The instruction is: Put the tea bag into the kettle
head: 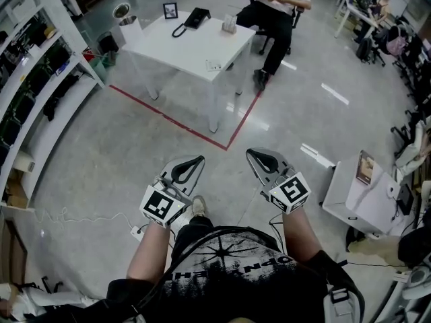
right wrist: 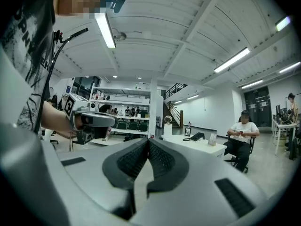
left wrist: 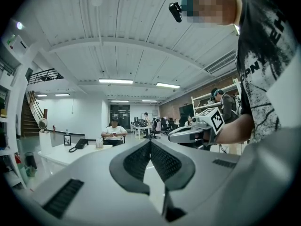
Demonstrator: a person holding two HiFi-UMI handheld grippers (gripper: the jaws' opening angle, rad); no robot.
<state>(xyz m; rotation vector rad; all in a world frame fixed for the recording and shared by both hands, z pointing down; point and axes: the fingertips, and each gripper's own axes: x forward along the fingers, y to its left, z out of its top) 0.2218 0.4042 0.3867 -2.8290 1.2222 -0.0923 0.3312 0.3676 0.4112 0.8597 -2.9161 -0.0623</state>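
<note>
- The left gripper (head: 199, 159) has its jaws pressed together with nothing between them; its own view shows the 2 ribbed pads meeting in 1 line, with the table beyond the tip.
- The right gripper (head: 251, 153) is likewise closed and empty; both grippers point level toward the table (head: 195, 46), side by side and well short of it; I judge this a carrying posture for the approach, since there is nothing to hold yet.
- The table stands beyond a red floor line (head: 182, 128); on it are a phone (head: 195, 17) at the far edge, a frame (head: 170, 10) beside the phone, a small holder (head: 229, 23) at the far right corner, and a flat card (head: 213, 64) by the near edge.
- Neither tea bag nor kettle can be made out in any view; the card or the holder on the table may have to do with the tea bag, but both are too small to tell; no kettle shows on the table.
- A seated person (head: 276, 5) sits just behind the table's far right side; this person takes no part in the task.
- Judgement: the task is at its very start, with 0 steps done; the next move calls for reaching the table, finding the tea bag and opening 1 gripper before any pick.
- Risk: the seated person's legs stretch close to the table's right corner; an approach from the near side looks safer.
</note>
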